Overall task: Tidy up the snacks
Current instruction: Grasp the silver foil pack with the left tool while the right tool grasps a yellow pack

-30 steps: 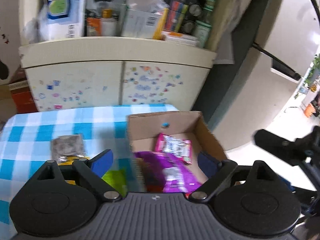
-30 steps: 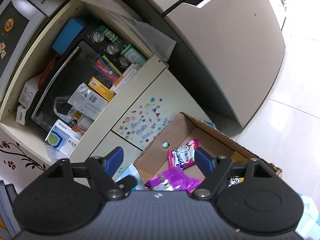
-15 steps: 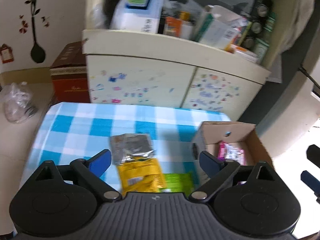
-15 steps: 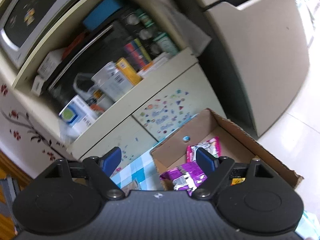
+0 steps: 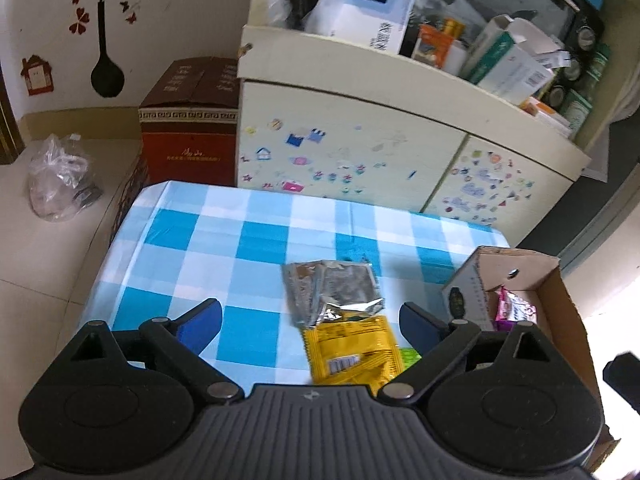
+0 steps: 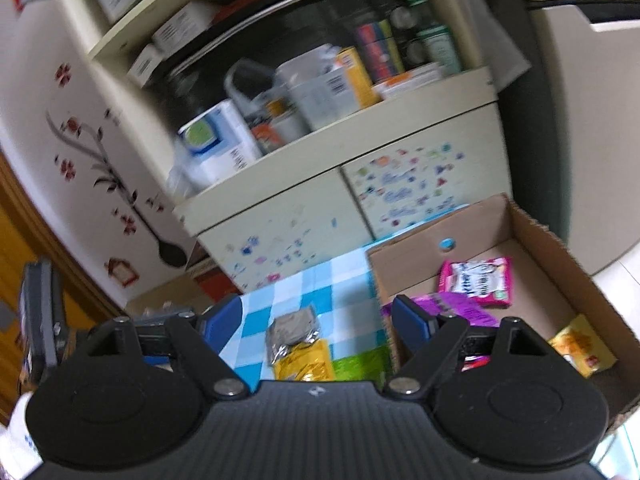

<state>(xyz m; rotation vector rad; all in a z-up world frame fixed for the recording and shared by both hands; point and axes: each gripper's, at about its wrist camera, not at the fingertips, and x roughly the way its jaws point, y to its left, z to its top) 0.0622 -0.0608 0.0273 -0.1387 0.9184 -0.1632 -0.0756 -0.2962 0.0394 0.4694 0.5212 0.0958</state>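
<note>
- Currently between placements, by my reading: both grippers carry nothing and the next packet has yet to be picked.
- Left gripper [image 5: 310,314]: jaws wide apart, having opened a little further in the last second, nothing between the pads. It tilts steeply down at the table, with the yellow packet [image 5: 352,354] just beyond the fingertips, near 1 o'clock in the left wrist view.
- Right gripper [image 6: 316,318]: jaws also wide, nothing held. It points less steeply, looking over the table edge and the box wall; that view is blurred.
- Silver packet [image 5: 330,290] lies just past the yellow one at 12 o'clock, its near edge overlapping the yellow one's far end. A green packet [image 6: 358,362] lies beside them towards the box, mostly hidden in the left view.
- Cardboard box [image 5: 560,308] sits at 2 o'clock on the checked tablecloth [image 5: 224,236]; it holds a pink packet [image 6: 476,282], a purple packet [image 6: 448,308] and a small yellow carton [image 6: 582,346].
- Next move, as I judge it: lower the left gripper, straddle the yellow packet, close, then carry it to the box. Risk: the overlapping silver packet may drag along.
- Farthest off, at 12 o'clock: the stickered cabinet [image 5: 360,148].
</note>
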